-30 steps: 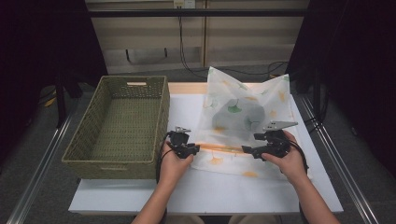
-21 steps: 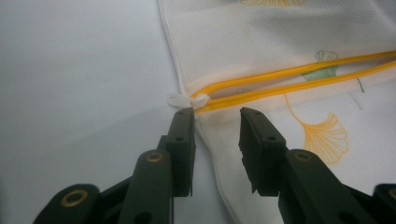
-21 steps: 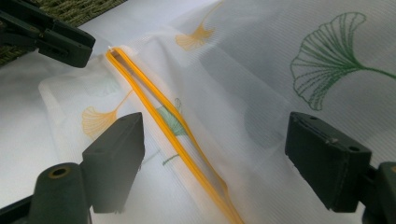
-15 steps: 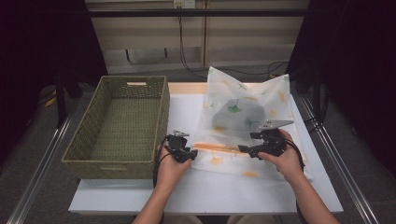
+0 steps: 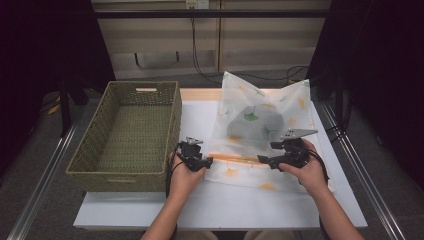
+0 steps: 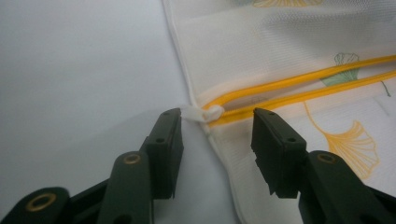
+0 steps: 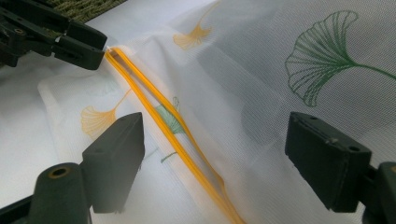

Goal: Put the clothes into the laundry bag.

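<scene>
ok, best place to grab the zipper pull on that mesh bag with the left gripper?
Probably the small white pull tab at the end of the yellow zipper, on the mesh bag edge nearest the basket. It sticks out past the seam, flat on the table. Bring the left gripper in low from that side; its jaws, just opened, already straddle the tab without pressing it.

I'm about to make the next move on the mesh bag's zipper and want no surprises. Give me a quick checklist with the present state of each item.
1. Left gripper clear of the zipper pull: ok; its fingers have just been opening, pull between them, not pinched.
2. Right gripper open over the mesh bag: ok, nothing pinched.
3. Yellow zipper fully shut: not ok, its two sides stand apart.
4. Contents inside bag: cannot tell beyond a dark shape.
5. Basket beside the bag ready: ok.
</scene>
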The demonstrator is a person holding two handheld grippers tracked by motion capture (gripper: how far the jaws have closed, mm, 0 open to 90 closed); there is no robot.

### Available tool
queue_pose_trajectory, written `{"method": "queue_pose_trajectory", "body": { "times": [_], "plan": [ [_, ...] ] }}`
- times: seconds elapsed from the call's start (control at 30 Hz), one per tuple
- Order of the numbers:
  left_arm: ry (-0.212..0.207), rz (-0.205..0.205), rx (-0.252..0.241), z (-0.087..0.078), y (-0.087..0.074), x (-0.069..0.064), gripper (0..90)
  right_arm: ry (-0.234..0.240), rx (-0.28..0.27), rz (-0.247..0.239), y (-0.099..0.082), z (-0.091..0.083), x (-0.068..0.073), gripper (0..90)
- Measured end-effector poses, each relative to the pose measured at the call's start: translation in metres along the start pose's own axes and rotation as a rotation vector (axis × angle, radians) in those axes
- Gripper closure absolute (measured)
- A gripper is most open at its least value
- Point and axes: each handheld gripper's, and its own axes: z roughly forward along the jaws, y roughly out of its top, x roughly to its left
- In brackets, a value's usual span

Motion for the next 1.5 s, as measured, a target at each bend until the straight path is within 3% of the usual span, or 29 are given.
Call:
{"method": "queue_pose_trajectory", "body": {
  "times": [0.1, 0.2, 0.27, 0.37, 0.5, 0.53, 0.6, 0.63, 0.77, 0.83, 0.9, 0.97, 1.0, 1.07, 1.17, 1.23, 1.3, 1.37, 1.43, 1.5],
  "plan": [
    [-0.034, 0.004, 0.003, 0.002, 0.002, -0.001, 53.3, -0.004, 0.005, 0.003, -0.001, 0.001, 0.000, 20.1],
    [-0.040, 0.031, 0.004, 0.001, 0.003, -0.005, 56.3, -0.006, 0.004, 0.007, -0.002, 0.000, 0.000, 20.1],
    [-0.056, 0.061, 0.012, 0.000, 0.002, -0.006, 61.8, -0.009, 0.002, 0.008, -0.002, 0.000, -0.001, 20.1],
    [-0.076, 0.059, 0.023, -0.003, 0.000, -0.005, 71.2, -0.005, 0.004, 0.001, -0.002, 0.000, -0.001, 20.1],
    [-0.055, 0.028, 0.038, -0.005, -0.003, -0.008, 67.4, 0.003, 0.001, -0.001, 0.001, 0.001, 0.002, 20.1],
    [-0.035, 0.050, 0.054, -0.007, -0.003, -0.008, 66.4, 0.005, 0.000, -0.007, 0.001, 0.001, 0.002, 20.1],
    [-0.025, 0.034, 0.050, -0.008, -0.005, -0.008, 65.9, 0.006, 0.002, -0.006, 0.002, 0.002, 0.002, 20.1],
    [-0.009, 0.052, 0.057, -0.009, -0.005, -0.008, 64.4, 0.006, 0.001, -0.005, 0.002, 0.003, 0.003, 20.1],
    [-0.012, 0.056, 0.062, -0.010, -0.007, -0.011, 61.0, 0.007, -0.002, -0.008, 0.004, 0.003, 0.004, 20.1],
    [-0.022, 0.035, 0.059, -0.009, -0.007, -0.011, 64.6, 0.007, -0.001, -0.009, 0.004, 0.003, 0.004, 20.1],
    [-0.034, 0.002, 0.059, -0.008, -0.007, -0.010, 76.1, 0.008, -0.001, -0.015, 0.003, 0.003, 0.004, 20.0],
    [-0.039, -0.010, 0.068, -0.008, -0.007, -0.009, 78.7, 0.005, 0.000, -0.012, 0.003, 0.003, 0.004, 20.1],
    [-0.041, -0.031, 0.063, -0.008, -0.006, -0.009, 78.7, 0.004, -0.002, -0.012, 0.003, 0.003, 0.004, 20.1],
    [-0.041, -0.028, 0.074, -0.008, -0.006, -0.010, 78.0, 0.000, -0.004, -0.010, 0.003, 0.002, 0.004, 20.1],
    [-0.054, -0.041, 0.080, -0.008, -0.004, -0.013, 68.7, -0.003, -0.004, -0.007, 0.003, 0.002, 0.004, 20.1],
    [-0.041, -0.025, 0.090, -0.008, -0.004, -0.015, 66.2, 0.004, -0.005, -0.011, 0.003, 0.001, 0.003, 20.1],
    [-0.028, -0.035, 0.080, -0.008, -0.005, -0.019, 66.5, 0.001, -0.004, -0.007, 0.002, 0.001, 0.003, 20.1],
    [-0.002, 0.008, 0.094, -0.008, -0.006, -0.021, 69.8, -0.004, -0.007, -0.003, 0.002, 0.000, 0.003, 20.1],
    [0.016, 0.014, 0.092, -0.007, -0.006, -0.021, 76.1, -0.004, -0.009, -0.006, 0.003, 0.000, 0.003, 20.1],
    [0.009, -0.009, 0.089, -0.008, -0.006, -0.017, 84.8, -0.002, -0.007, -0.012, 0.003, 0.000, 0.003, 20.1]
  ]
}}
